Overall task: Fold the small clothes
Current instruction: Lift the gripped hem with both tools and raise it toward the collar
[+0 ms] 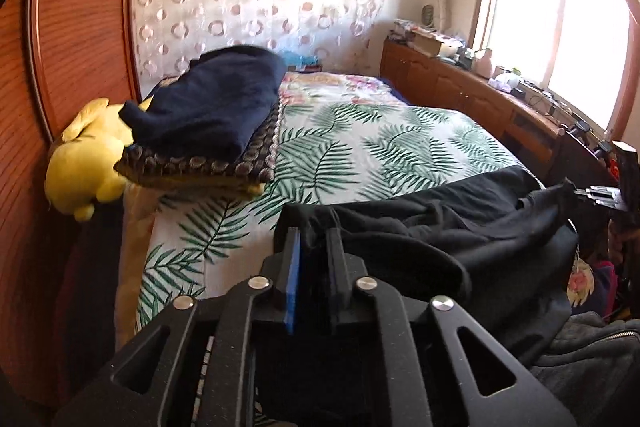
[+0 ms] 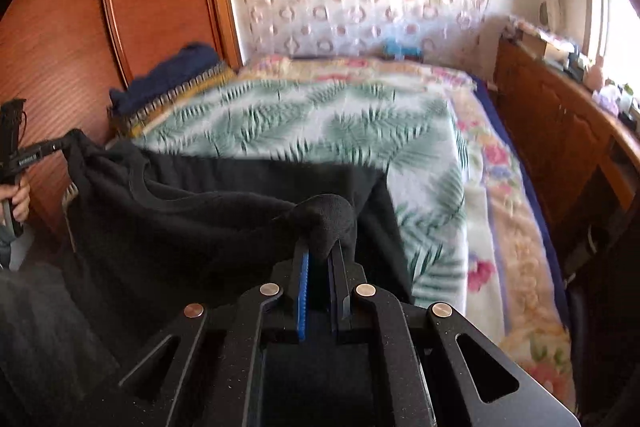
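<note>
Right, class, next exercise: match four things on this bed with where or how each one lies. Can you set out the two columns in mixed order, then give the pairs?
Things:
1. yellow plush toy
2. navy garment
3. black garment
4. leaf-print blanket

Places or states:
A. spread flat across the bed
B. pinched in the right gripper
C. against the wooden panel, beside the patterned cushion
D. folded on top of the patterned cushion

Pairs: 1-C, 2-D, 3-B, 4-A
</note>
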A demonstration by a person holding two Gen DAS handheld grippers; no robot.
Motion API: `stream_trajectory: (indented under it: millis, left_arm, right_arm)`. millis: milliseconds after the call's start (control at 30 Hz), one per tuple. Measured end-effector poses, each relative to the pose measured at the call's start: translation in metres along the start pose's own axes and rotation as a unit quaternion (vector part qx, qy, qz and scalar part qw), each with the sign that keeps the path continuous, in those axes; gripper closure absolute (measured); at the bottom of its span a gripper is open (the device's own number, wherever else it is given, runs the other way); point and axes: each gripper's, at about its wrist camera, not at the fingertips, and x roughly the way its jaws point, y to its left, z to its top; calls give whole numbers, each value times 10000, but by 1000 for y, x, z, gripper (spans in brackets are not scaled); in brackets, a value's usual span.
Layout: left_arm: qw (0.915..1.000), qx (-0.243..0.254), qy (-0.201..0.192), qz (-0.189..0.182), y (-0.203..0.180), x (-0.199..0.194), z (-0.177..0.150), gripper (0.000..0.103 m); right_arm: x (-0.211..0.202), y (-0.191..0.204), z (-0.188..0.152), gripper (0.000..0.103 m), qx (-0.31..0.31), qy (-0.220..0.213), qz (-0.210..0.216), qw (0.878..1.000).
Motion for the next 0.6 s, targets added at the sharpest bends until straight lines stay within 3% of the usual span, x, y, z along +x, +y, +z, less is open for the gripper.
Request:
stream_trajectory:
  millis: [100, 133, 200, 233, 300, 367, 600]
  left_arm:
    - [10000, -12, -83, 14, 2, -3, -1, 65]
    - [9999, -14, -120, 1, 4, -5, 0, 62]
    - [9999, -9, -138, 4, 4, -6, 2, 60]
    - [9999, 7, -125, 16, 5, -4, 4, 59]
    - [9999, 50, -80, 60, 4, 1, 7, 37]
    - [9999, 71, -66, 75, 4, 6, 9, 23]
    - [9998, 133, 1, 157, 2, 25, 19, 22]
  right_arm:
    - [0, -5, 10, 78, 0, -7, -172, 9999]
    - [-3, -5, 13, 74, 3, -36, -206, 9998]
    - [-11, -9, 20, 53, 13, -166, -276, 9995]
    - [-14, -9, 24, 51, -3, -234, -334, 9992]
    - [-16, -9, 31, 51, -35, -341, -441, 9984]
    - [-13, -8, 35, 51, -63, -399, -473, 9981]
    - [37, -5, 44, 50, -44, -184, -302, 9994]
